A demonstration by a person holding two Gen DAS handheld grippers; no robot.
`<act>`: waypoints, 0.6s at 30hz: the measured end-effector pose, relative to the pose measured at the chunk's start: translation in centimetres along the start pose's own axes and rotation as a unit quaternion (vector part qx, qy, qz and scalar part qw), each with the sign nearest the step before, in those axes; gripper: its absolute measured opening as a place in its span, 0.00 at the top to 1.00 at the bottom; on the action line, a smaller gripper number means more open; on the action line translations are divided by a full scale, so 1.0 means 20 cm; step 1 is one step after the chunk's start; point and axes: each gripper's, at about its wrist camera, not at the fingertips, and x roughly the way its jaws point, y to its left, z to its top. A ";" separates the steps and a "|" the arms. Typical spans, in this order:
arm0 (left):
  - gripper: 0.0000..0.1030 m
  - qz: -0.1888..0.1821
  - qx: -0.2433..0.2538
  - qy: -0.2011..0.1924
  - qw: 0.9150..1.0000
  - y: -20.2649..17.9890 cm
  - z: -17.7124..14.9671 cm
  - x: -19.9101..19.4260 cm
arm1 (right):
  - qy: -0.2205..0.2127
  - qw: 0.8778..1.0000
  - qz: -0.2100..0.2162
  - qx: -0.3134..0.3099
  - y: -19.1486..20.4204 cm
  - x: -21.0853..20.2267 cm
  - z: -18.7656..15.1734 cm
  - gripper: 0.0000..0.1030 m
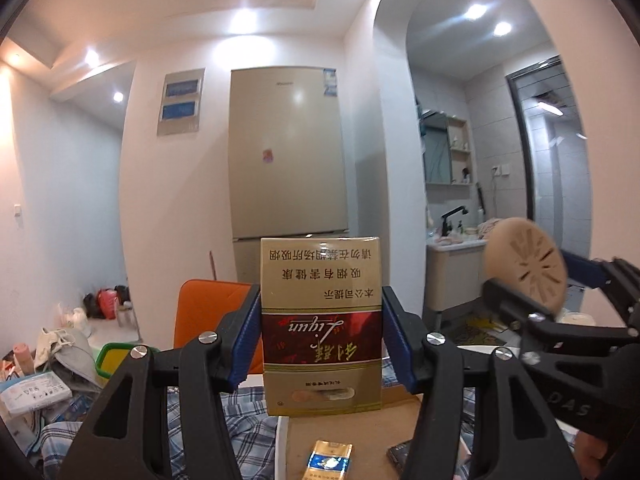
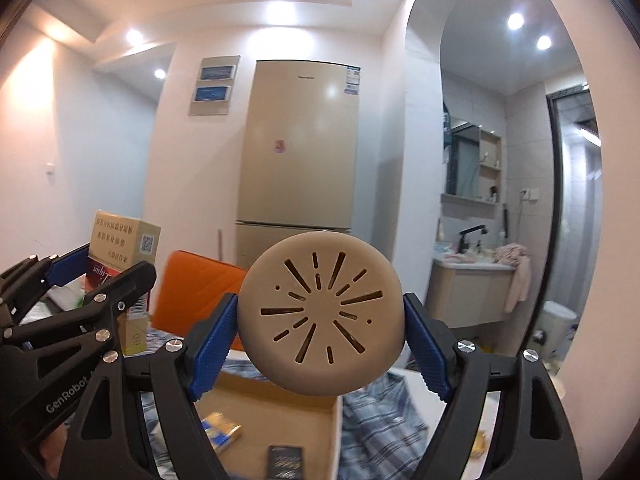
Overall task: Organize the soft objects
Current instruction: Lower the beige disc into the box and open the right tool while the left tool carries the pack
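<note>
In the left wrist view my left gripper (image 1: 320, 316) is shut on a gold and red cigarette box (image 1: 320, 272), held upright with its print upside down. Its blue pads (image 1: 246, 340) press both long sides. To its right my right gripper (image 1: 536, 284) is shut on a round beige disc (image 1: 526, 266) with slots. In the right wrist view that slotted disc (image 2: 320, 280) fills the middle, clamped at its edges by the right gripper (image 2: 320, 332). The left gripper (image 2: 108, 276) with the gold box (image 2: 120, 240) shows at the left. Both are held up in the air.
Below lies an open cardboard box (image 2: 280, 412) holding a blue and gold pack (image 2: 222, 434) and a dark pack (image 2: 285, 460). Plaid cloth (image 2: 380, 412) surrounds it. An orange chair (image 2: 200, 292) and a fridge (image 2: 296, 140) stand behind; clutter (image 1: 60, 360) sits at the left.
</note>
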 end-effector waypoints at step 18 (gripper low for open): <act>0.47 0.026 -0.015 0.178 0.984 0.09 -0.42 0.52 | 0.147 0.989 0.002 0.031 -0.03 0.56 -0.41 0.21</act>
